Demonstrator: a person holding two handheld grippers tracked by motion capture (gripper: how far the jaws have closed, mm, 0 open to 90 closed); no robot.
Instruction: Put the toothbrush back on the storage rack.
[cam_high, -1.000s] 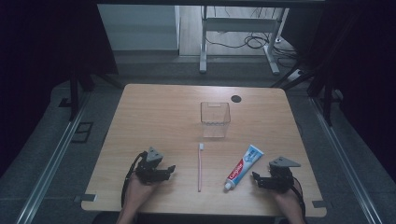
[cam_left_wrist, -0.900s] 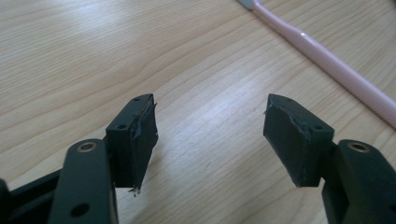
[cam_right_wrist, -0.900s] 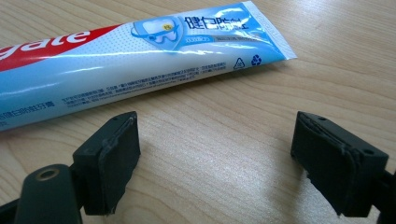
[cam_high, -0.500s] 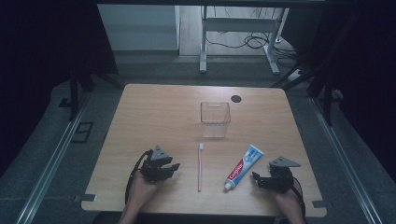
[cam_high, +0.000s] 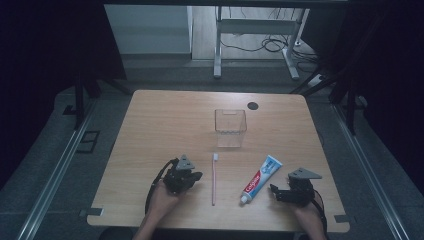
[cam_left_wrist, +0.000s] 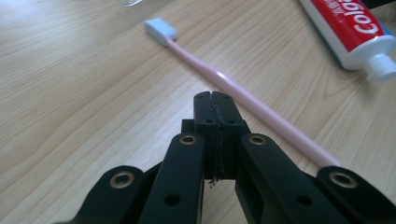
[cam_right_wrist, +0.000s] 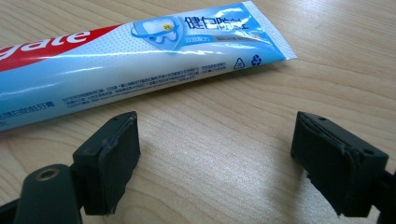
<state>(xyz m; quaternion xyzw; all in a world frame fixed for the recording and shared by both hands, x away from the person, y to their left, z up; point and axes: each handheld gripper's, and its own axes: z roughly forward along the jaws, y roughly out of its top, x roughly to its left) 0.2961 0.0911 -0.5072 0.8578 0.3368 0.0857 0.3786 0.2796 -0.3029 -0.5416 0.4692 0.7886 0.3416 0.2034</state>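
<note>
A pink toothbrush (cam_high: 214, 180) with a pale blue head lies lengthwise near the table's front middle; it also shows as the toothbrush (cam_left_wrist: 243, 100) in the left gripper view. My left gripper (cam_high: 192, 177) rests just left of it, jaws pressed together with nothing between them, and appears as the left gripper (cam_left_wrist: 215, 100) in its own view. A blue, white and red toothpaste tube (cam_high: 260, 179) lies to the right, cap toward the front. My right gripper (cam_high: 274, 191) sits beside the tube (cam_right_wrist: 140, 60), and the right gripper (cam_right_wrist: 215, 154) stands open and empty.
A clear square plastic cup (cam_high: 230, 128) stands upright past the toothbrush head. A dark round grommet (cam_high: 253, 105) sits at the far side of the wooden table (cam_high: 160, 125). Desk legs and cables lie on the floor beyond.
The left gripper has edged right, closer to the toothbrush. The right gripper has not moved.
</note>
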